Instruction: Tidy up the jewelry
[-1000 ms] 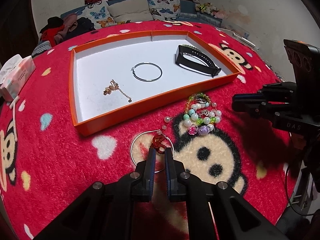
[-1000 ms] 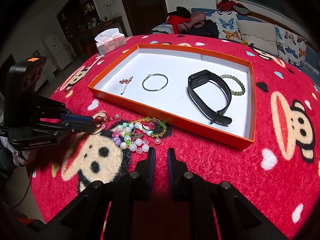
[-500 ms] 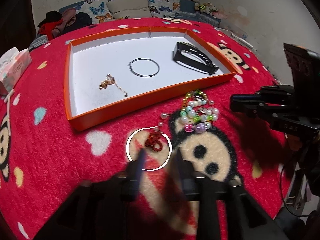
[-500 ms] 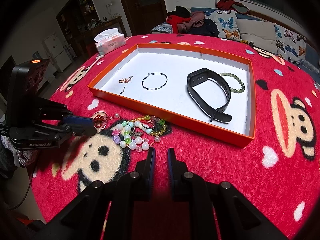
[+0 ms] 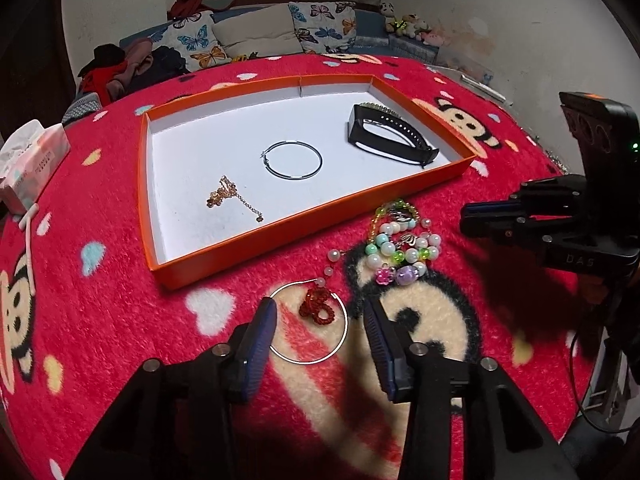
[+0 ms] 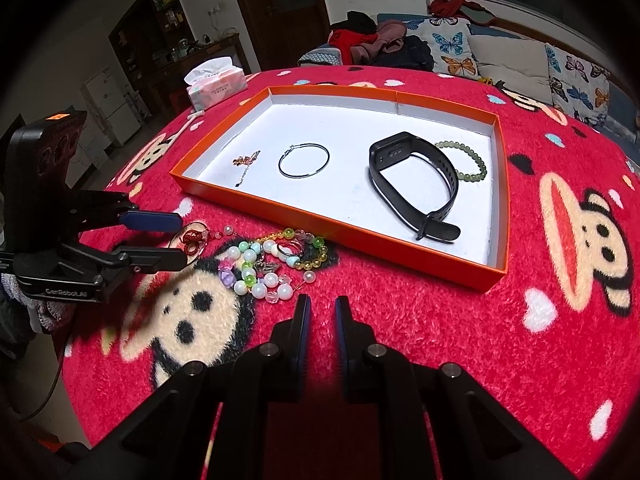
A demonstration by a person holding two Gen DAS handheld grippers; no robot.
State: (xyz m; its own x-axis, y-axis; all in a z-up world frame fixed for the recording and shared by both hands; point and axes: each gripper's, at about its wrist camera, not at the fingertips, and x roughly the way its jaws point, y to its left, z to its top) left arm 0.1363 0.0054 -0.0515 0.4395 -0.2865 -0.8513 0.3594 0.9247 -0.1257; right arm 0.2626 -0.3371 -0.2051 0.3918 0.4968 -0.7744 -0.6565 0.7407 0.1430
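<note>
An orange tray [image 5: 280, 236] [image 6: 340, 224] with a white floor holds a black wristband [image 5: 384, 136] [image 6: 412, 184], a silver hoop [image 5: 294, 159] [image 6: 304, 160], a small gold chain [image 5: 232, 198] [image 6: 246, 162] and a green bead bracelet [image 6: 466, 160]. In front of it on the red cloth lie a hoop earring with a red charm [image 5: 316, 308] [image 6: 192, 238] and a heap of bead bracelets [image 5: 400, 248] [image 6: 268, 264]. My left gripper [image 5: 320, 312] [image 6: 172, 236] is open, its fingers either side of the red-charm earring. My right gripper [image 6: 322, 308] [image 5: 468, 222] is shut and empty, just right of the bead heap.
A tissue pack [image 5: 28, 160] [image 6: 216, 84] stands at the table's left edge. A sofa with butterfly cushions [image 5: 256, 36] and clothes lies behind the round table. The red monkey-print cloth [image 6: 560, 280] covers the table.
My left gripper has opened from shut and drawn back a little; the red-charm earring now lies between its spread fingers. The right gripper has stayed put.
</note>
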